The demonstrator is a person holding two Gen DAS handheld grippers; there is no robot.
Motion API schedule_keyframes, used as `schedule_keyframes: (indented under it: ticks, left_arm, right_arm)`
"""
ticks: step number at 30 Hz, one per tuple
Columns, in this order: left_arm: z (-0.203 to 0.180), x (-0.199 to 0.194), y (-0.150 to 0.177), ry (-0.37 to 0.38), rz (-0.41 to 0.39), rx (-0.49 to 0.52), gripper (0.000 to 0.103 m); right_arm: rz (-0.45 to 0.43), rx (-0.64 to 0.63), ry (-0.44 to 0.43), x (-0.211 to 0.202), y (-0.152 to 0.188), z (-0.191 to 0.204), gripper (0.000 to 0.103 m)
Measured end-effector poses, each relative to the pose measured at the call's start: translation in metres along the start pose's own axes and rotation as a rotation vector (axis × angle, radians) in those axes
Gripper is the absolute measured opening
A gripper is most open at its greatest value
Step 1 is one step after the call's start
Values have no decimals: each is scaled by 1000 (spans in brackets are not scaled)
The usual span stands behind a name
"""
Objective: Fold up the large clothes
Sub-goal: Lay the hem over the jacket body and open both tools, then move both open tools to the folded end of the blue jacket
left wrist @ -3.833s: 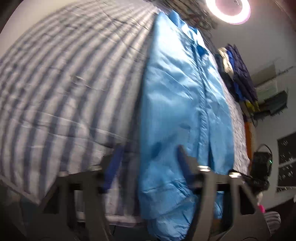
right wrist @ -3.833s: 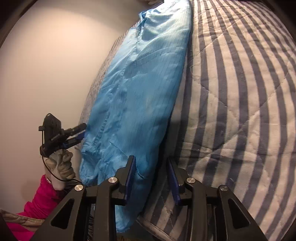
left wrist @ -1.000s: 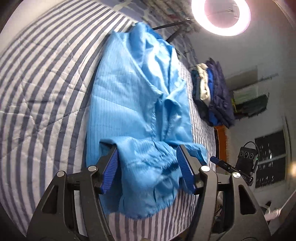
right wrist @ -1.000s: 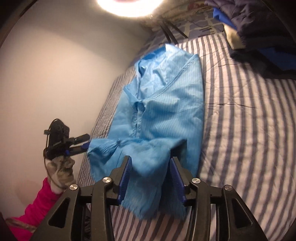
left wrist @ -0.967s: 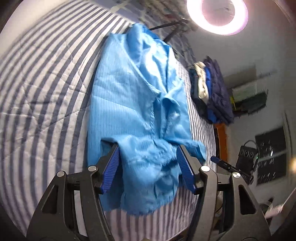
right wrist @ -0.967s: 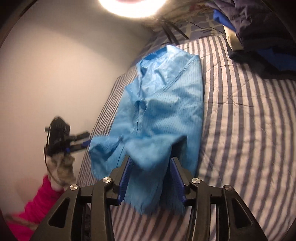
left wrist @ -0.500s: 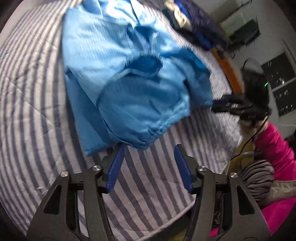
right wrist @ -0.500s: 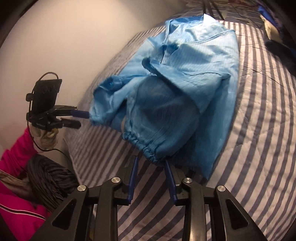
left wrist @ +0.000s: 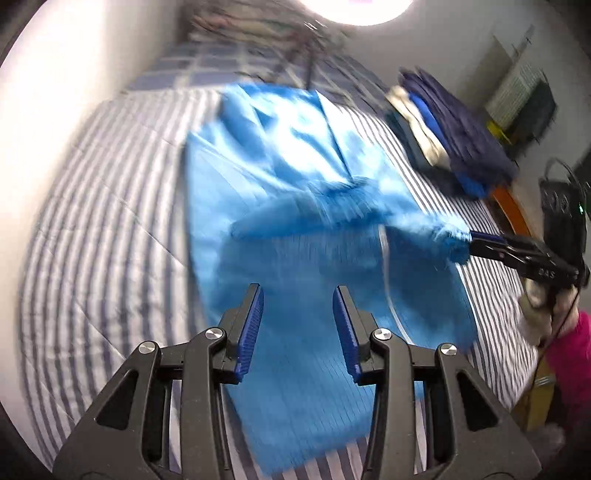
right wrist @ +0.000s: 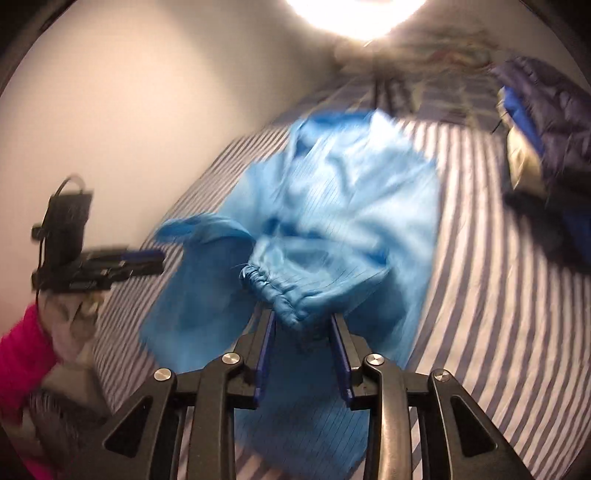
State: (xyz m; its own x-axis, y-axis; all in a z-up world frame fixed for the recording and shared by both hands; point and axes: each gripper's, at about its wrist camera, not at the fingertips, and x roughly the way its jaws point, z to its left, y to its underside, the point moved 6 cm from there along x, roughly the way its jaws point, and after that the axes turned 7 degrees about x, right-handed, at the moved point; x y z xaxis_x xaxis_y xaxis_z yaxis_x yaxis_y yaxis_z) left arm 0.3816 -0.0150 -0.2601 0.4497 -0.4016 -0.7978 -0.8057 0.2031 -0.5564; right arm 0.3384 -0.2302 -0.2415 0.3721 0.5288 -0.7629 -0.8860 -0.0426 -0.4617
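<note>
A large light-blue striped coat (left wrist: 295, 206) lies on the striped bed; it also shows in the right wrist view (right wrist: 351, 192). My left gripper (left wrist: 297, 314) is open and empty above the coat's lower part. In the left wrist view my right gripper (left wrist: 476, 245) touches a sleeve cuff (left wrist: 448, 236) at the coat's right edge. In the right wrist view my right gripper (right wrist: 301, 334) stands open around a gathered sleeve cuff (right wrist: 280, 291). My left gripper (right wrist: 147, 258) shows there at the left, apart from the cloth. Both views are blurred.
The striped quilt (left wrist: 96, 206) covers the bed. A pile of dark blue and cream clothes (left wrist: 447, 144) sits at the bed's far right, also in the right wrist view (right wrist: 546, 147). A white wall (right wrist: 147, 92) runs along the left. A ring light (left wrist: 354, 11) glares overhead.
The coat's lower part has been carried up over its body. My left gripper has let go and pulled back. My right gripper stays at a sleeve cuff.
</note>
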Motion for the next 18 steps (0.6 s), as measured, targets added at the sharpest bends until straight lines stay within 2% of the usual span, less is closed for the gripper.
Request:
schedule_keyframes:
  ticks: [3,5,8,11,14,18]
  left_arm:
    - [18,-7,1,-12,-22,-40,40]
    - [27,-12,15,-11,-4,-60,40]
    - [41,-12,44,5,51,-113,40]
    - [43,-10,68,38,83,-160,40]
    - [42,-11,82,56,91,-187,40]
    - [37,-9,83,55,94,-184,40]
  right_arm:
    - [-52,32,34,-2,-18,-7,41]
    - [-60,46,44,-7,-20,-13,45]
    - [-52,77,47,-15,-6,-24,46]
    - [-35,99,-31,-17,9,-25,44]
    - [-7,57,-61,-6,10,-12,41]
    - [-2,31,-5,31,-17,1,42]
